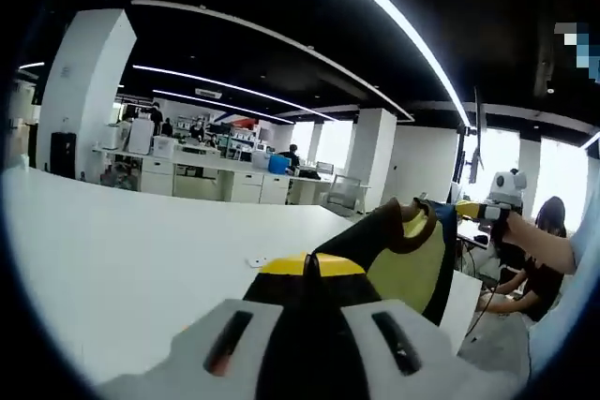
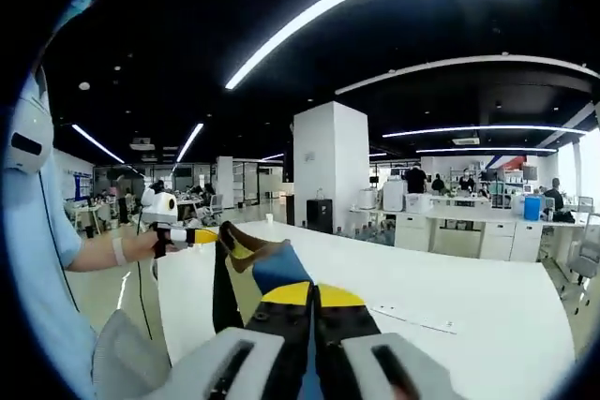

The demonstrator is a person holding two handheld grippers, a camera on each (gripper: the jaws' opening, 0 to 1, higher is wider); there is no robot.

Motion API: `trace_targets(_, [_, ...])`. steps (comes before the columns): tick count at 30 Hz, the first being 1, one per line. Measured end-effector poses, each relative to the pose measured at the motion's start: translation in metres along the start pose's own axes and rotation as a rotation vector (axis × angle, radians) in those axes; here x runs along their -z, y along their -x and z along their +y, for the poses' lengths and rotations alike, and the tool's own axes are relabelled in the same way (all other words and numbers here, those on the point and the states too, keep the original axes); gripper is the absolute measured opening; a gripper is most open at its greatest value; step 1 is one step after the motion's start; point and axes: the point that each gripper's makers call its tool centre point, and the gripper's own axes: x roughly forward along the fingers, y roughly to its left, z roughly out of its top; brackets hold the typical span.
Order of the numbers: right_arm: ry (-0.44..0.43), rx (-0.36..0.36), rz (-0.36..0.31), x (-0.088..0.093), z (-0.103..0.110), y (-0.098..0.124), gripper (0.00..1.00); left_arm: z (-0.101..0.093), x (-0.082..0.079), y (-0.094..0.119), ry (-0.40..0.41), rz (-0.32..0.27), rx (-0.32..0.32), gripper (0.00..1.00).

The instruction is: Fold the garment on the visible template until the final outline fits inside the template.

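Yellow, brown and blue cloth makes up the garment (image 1: 405,255), which hangs stretched in the air above the white table (image 1: 122,250), held up between the two grippers rather than lying on the tabletop. In the left gripper view, the left gripper (image 1: 312,267) has its yellow-tipped jaws pressed together on a dark edge of the garment, no gap showing between them. Beyond it, over the table's far edge, the right gripper (image 1: 469,210) comes in from the right, held in a person's hand (image 1: 542,243), and its yellow tip meets the garment's other end at the brown collar band.

In the right gripper view, the right gripper (image 2: 313,295) likewise has its jaws clamped together on the cloth, with blue fabric rising just above the tips. Off the table's near corner, the left gripper (image 2: 202,235) reaches in from the left, gripped by a hand (image 2: 141,244) with a white wristband, pinching the garment's far end. Dark fabric drops from that end toward the table edge.

A small pale strip (image 2: 412,318) lies flat on the table, near the right gripper's jaws. Behind the table stands a white pillar (image 2: 330,166), with desks and people farther back.
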Motion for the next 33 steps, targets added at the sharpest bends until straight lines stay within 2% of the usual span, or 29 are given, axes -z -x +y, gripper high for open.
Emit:
trace_targets(2, [-0.007,0.000,0.017,0.009,-0.004,-0.007,0.00,0.006,0.012,-0.006,-0.017,0.029,-0.013,0.00])
trace_targets(7, [0.002,0.012,0.116,0.041,-0.018,-0.022,0.00,0.019,0.039,-0.023,-0.006,0.099,-0.014,0.00])
trace_targets(10, [-0.016,0.008,0.177,0.062,-0.028,-0.030,0.00,0.027,0.056,-0.033,0.040,0.140,-0.013,0.00])
trace_targets(13, [-0.026,0.006,0.239,0.079,-0.036,-0.034,0.00,0.036,0.066,-0.045,0.057,0.163,-0.008,0.00])
trace_targets(16, [-0.009,0.005,0.270,0.085,-0.043,-0.039,0.00,0.040,0.069,-0.055,0.066,0.174,-0.002,0.00])
trace_targets(22, [0.007,-0.001,0.267,0.077,-0.055,-0.046,0.00,0.045,0.060,-0.069,0.053,0.162,0.005,0.00])
trace_targets(29, [0.012,-0.013,0.291,0.084,-0.069,-0.063,0.00,0.060,0.072,-0.083,0.058,0.194,-0.013,0.00])
trace_targets(33, [0.022,-0.018,0.305,0.089,-0.080,-0.072,0.00,0.065,0.073,-0.090,0.066,0.199,-0.025,0.00])
